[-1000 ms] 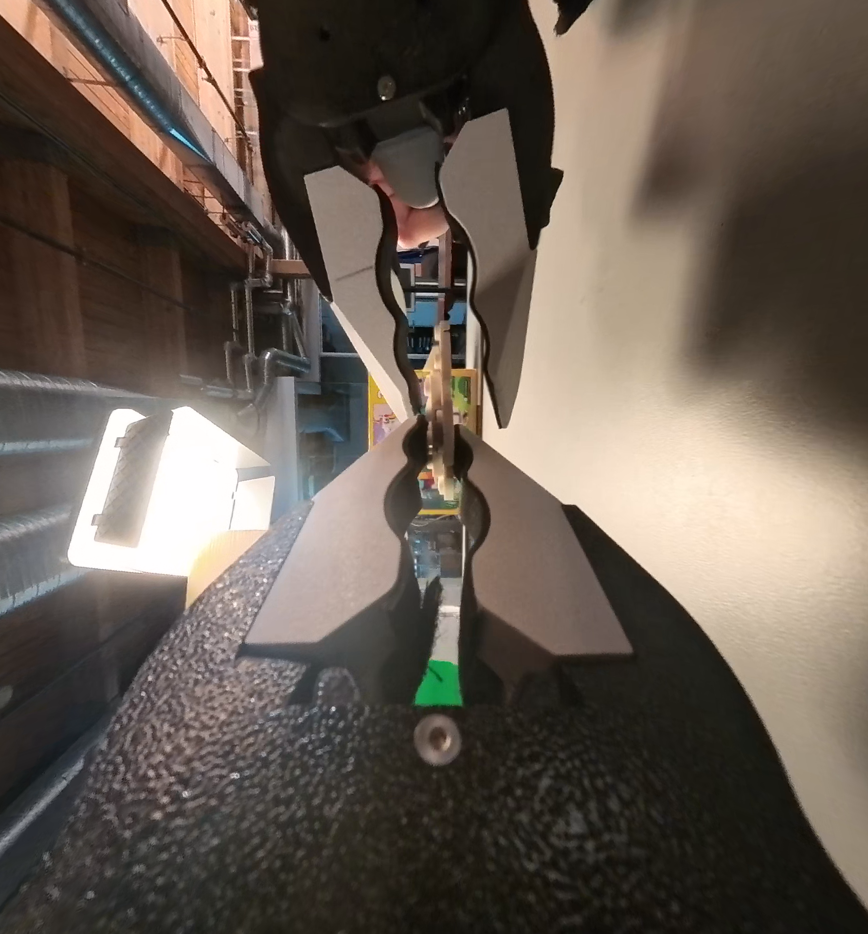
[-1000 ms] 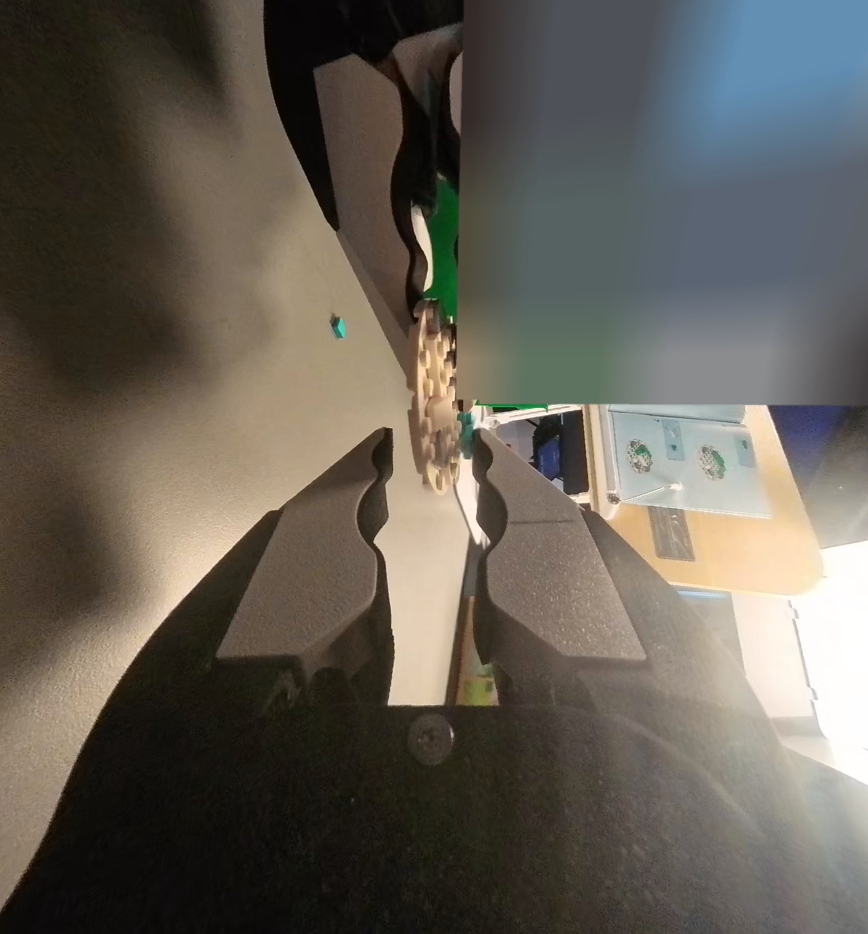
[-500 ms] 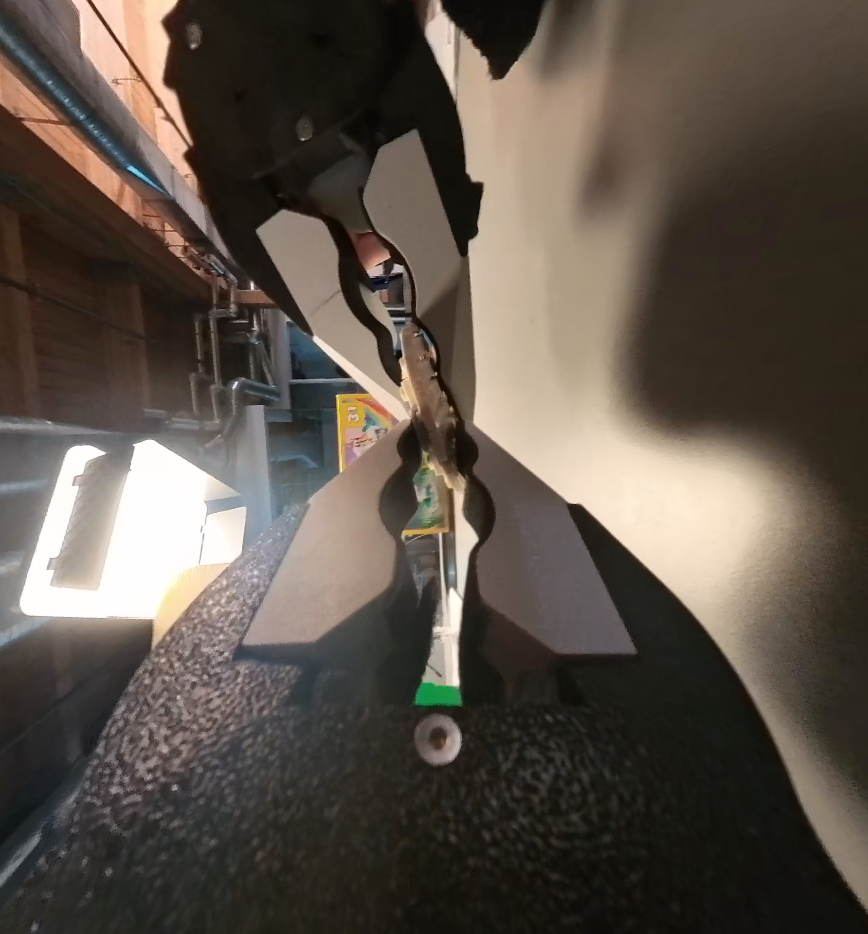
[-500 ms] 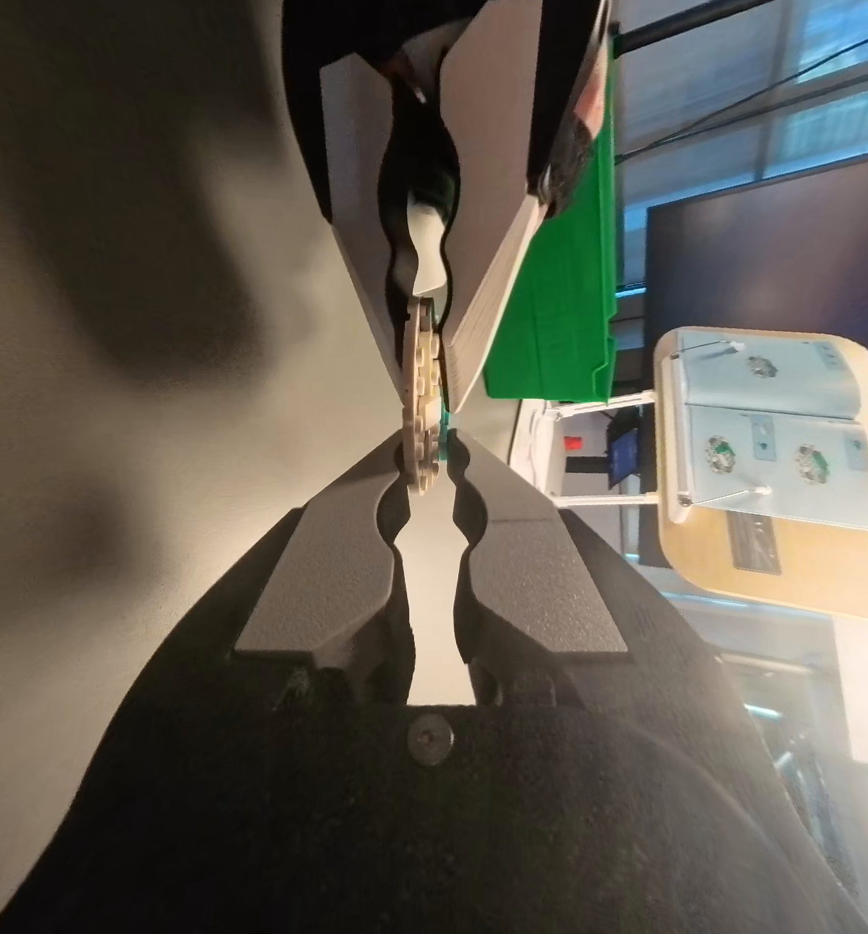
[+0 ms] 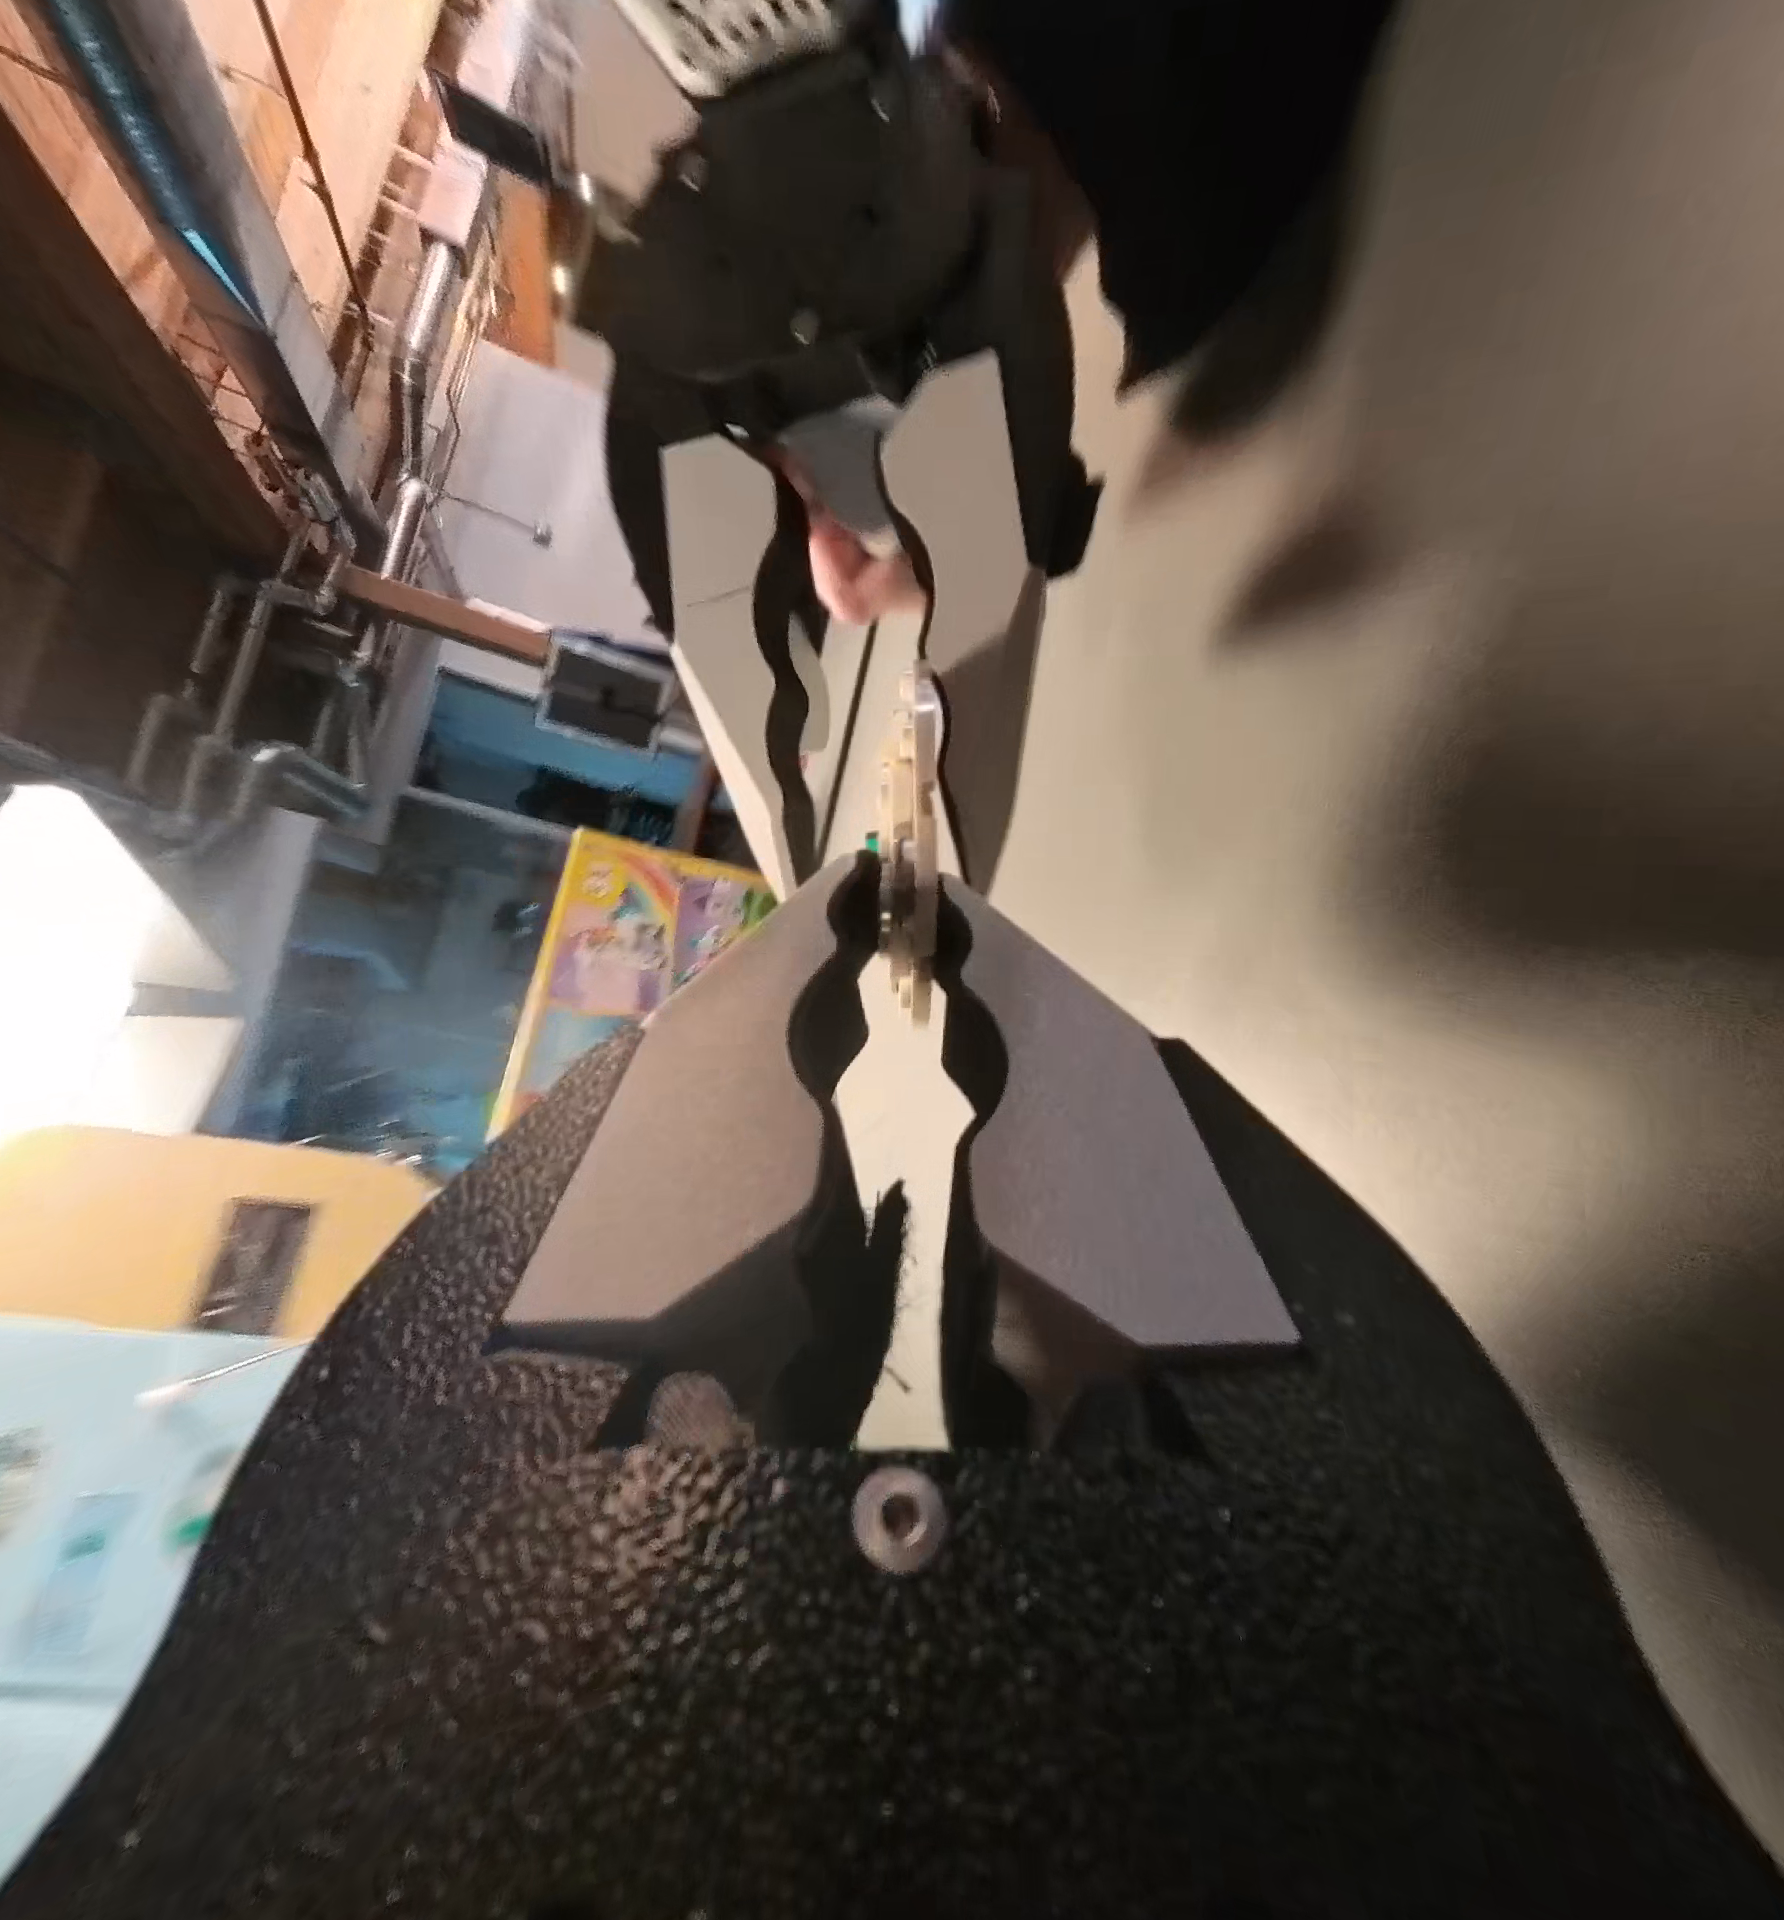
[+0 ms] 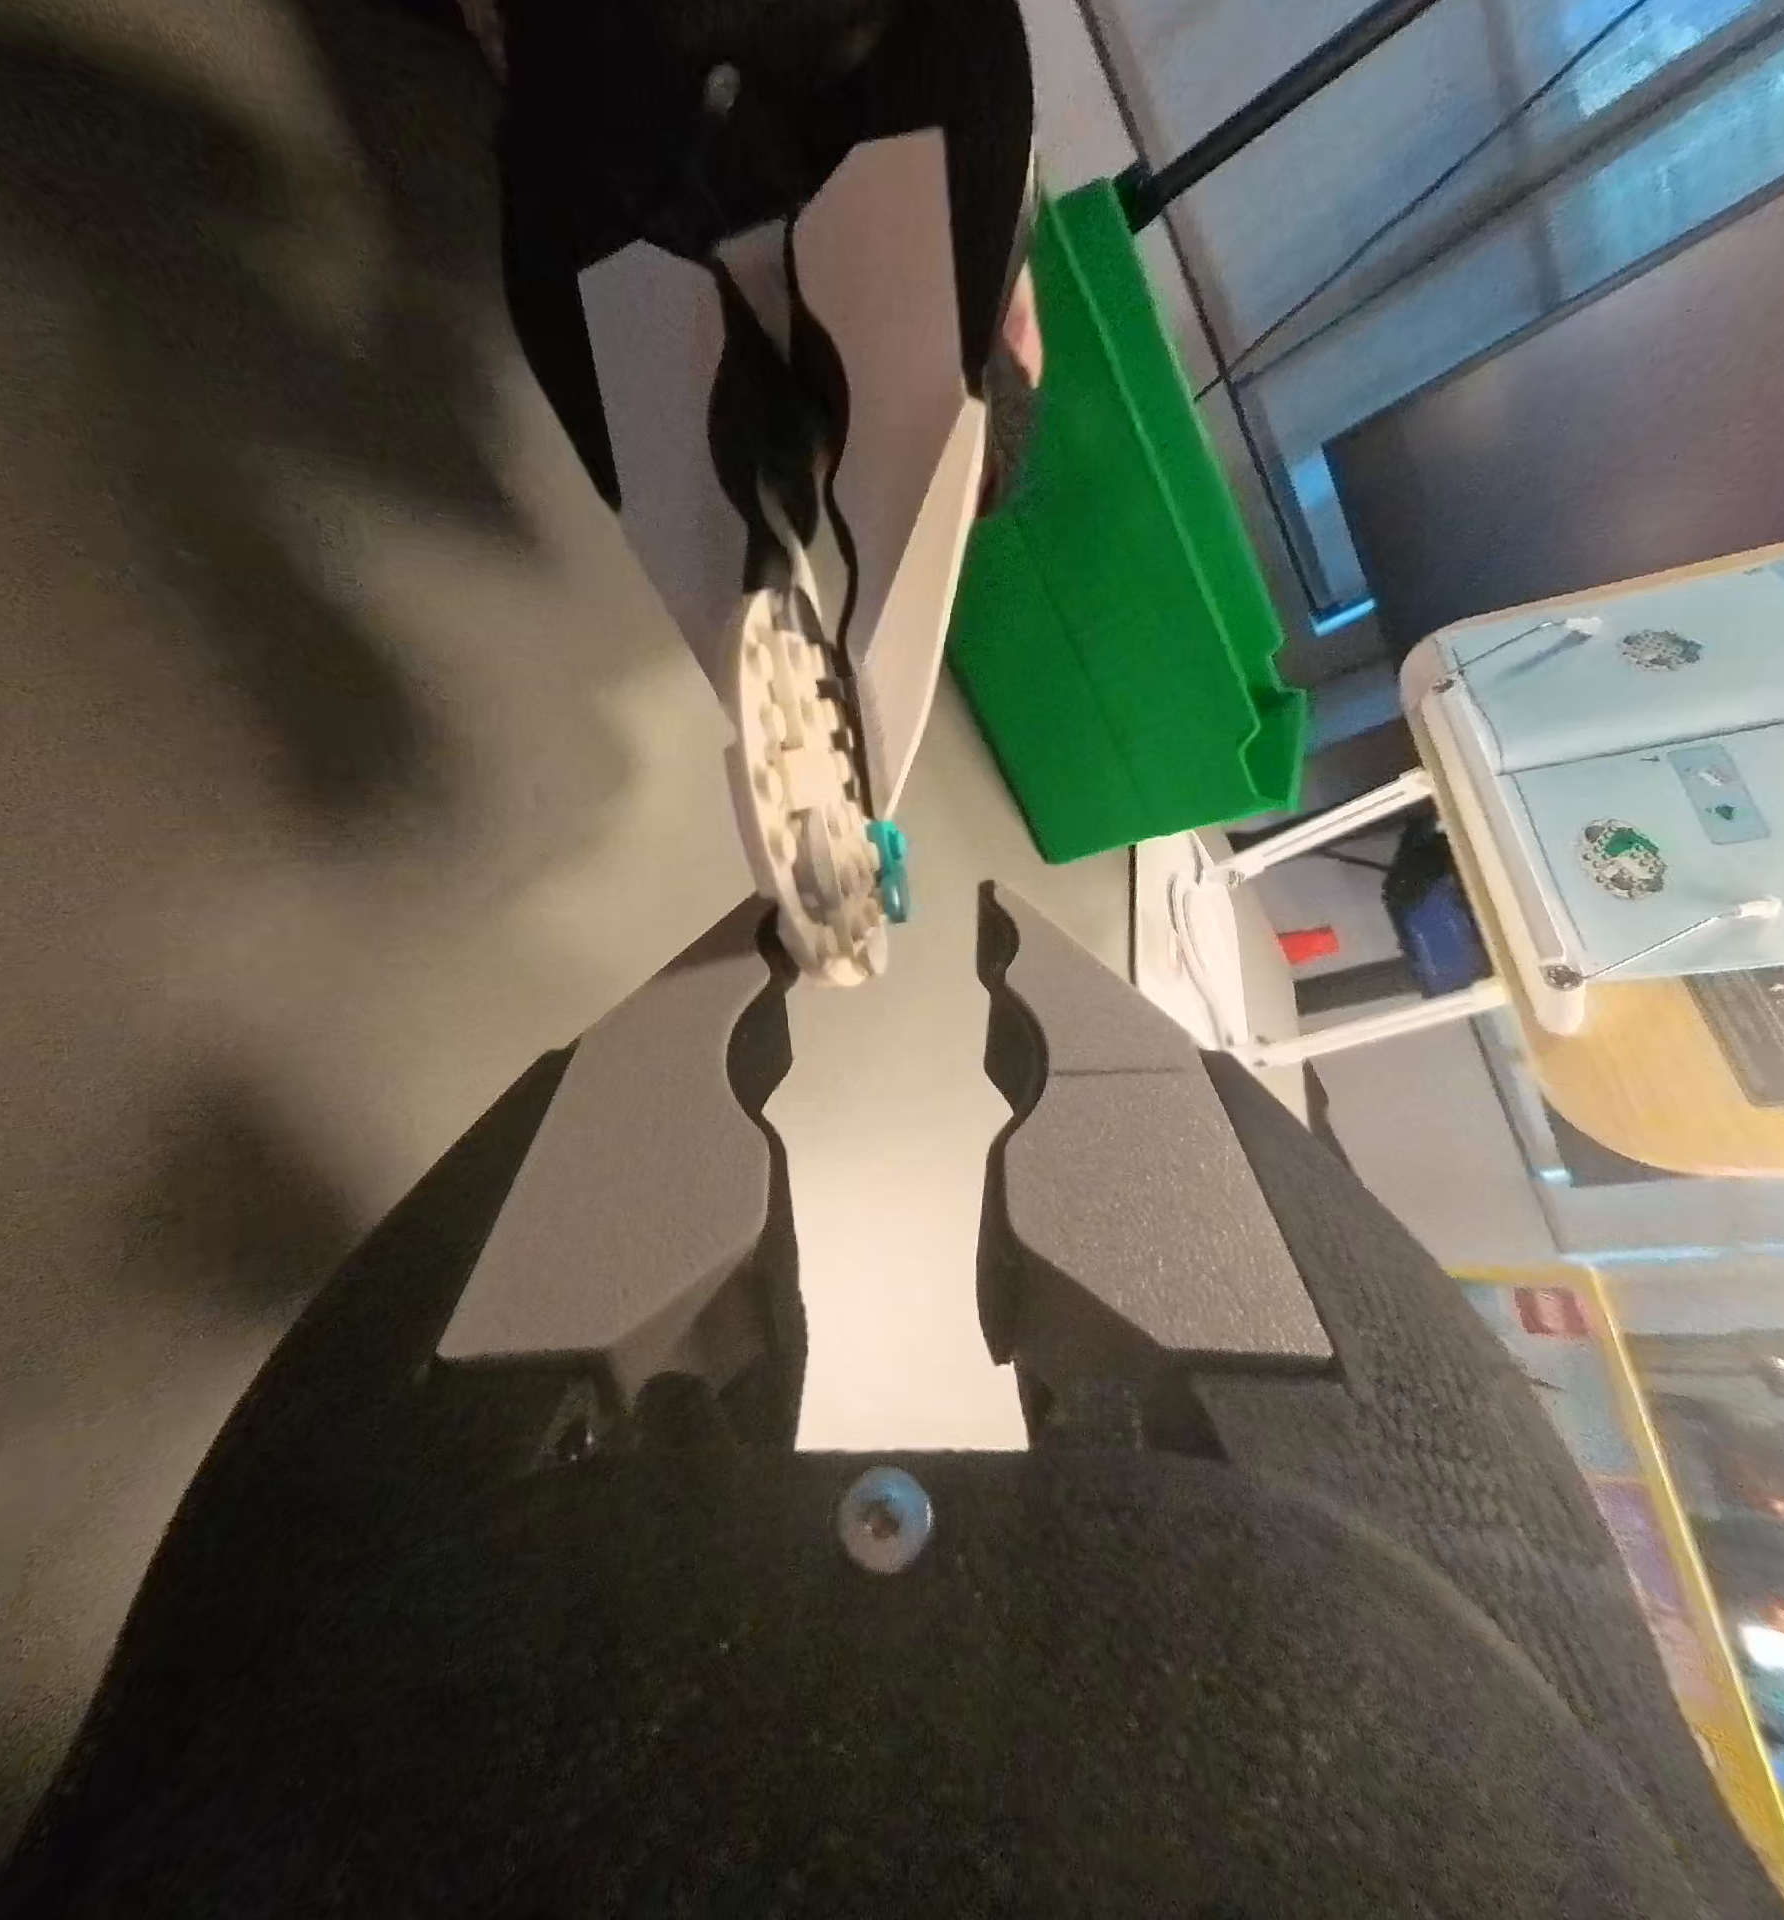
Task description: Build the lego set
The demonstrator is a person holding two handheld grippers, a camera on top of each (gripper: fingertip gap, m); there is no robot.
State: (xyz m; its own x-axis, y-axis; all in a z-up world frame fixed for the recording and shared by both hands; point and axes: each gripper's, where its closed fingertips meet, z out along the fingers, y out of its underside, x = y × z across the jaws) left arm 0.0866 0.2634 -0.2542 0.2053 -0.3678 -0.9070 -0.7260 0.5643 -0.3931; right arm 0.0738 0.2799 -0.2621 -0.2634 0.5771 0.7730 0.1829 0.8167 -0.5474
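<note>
The grey table (image 6: 244,727) fills the background, with a green bin (image 6: 1106,623) beyond the round plate (image 6: 805,810) and an open instruction booklet (image 6: 1646,779) on its stand farther out on the same side. The right claw (image 6: 875,909), pinched on the plate's near edge half a second ago, now stands wide open and holds nothing, though one fingertip is at or just short of the rim. The left claw (image 5: 903,904) is nearly closed on the plate's opposite edge and alone holds it clear of the table, tilted on edge. A small teal piece (image 6: 893,883) sits at the plate's studded rim and appears to stay put without support. This suggests the press-fit is done and the right claw is free to fetch the next part.
</note>
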